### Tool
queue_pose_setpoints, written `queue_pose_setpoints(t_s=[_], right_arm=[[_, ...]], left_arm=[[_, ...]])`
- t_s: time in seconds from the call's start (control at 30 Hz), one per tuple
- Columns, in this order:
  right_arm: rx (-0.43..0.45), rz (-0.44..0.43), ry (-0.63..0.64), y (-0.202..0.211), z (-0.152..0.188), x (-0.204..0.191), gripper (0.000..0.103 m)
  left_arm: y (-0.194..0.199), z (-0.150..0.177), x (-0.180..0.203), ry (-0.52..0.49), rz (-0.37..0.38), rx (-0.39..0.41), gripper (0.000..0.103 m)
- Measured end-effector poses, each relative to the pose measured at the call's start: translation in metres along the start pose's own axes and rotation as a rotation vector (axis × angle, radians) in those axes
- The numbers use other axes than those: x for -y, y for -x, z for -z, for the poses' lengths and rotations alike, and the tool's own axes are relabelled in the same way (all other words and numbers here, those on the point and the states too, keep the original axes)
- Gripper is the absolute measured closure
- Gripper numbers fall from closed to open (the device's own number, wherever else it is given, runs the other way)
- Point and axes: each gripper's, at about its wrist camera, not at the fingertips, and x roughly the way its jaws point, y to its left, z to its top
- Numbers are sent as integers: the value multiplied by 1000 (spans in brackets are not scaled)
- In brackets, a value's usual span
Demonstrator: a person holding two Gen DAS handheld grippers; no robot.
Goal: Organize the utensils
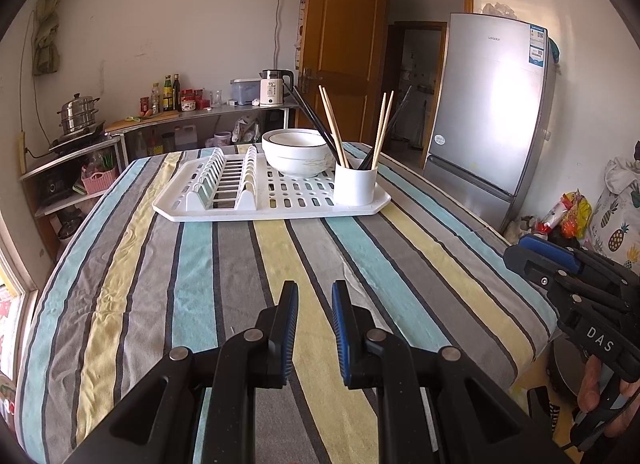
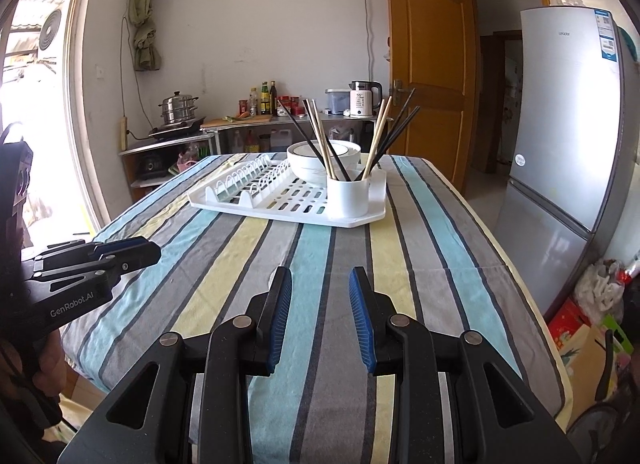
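Note:
A white dish rack tray (image 1: 280,212) (image 2: 360,220) lies at the far end of the striped table. A white utensil cup (image 1: 355,186) (image 2: 347,197) stands on its right front corner, holding several wooden and black chopsticks (image 1: 334,132) (image 2: 320,132). White stacked bowls (image 1: 298,152) (image 2: 316,160) sit behind it. My left gripper (image 1: 315,296) is open and empty above the near cloth. My right gripper (image 2: 320,284) is open and empty, also over the near cloth; it also shows at the right edge of the left wrist view (image 1: 520,260).
The striped tablecloth (image 1: 240,284) covers the table. A silver fridge (image 1: 492,100) stands right of the table. A counter (image 1: 200,114) with bottles, a kettle and a steamer pot runs along the back wall. Bags lie on the floor at right.

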Motion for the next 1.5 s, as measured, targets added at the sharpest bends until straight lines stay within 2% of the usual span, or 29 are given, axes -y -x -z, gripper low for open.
queue_pose_setpoints(t_s=[0.5, 1.5], right_arm=[[-24, 8, -9, -11, 2, 7, 72], [-36, 9, -11, -17, 2, 10, 72]], left_arm=[[-16, 4, -2, 0, -23, -23, 85], [-25, 10, 2, -23, -15, -33, 83]])
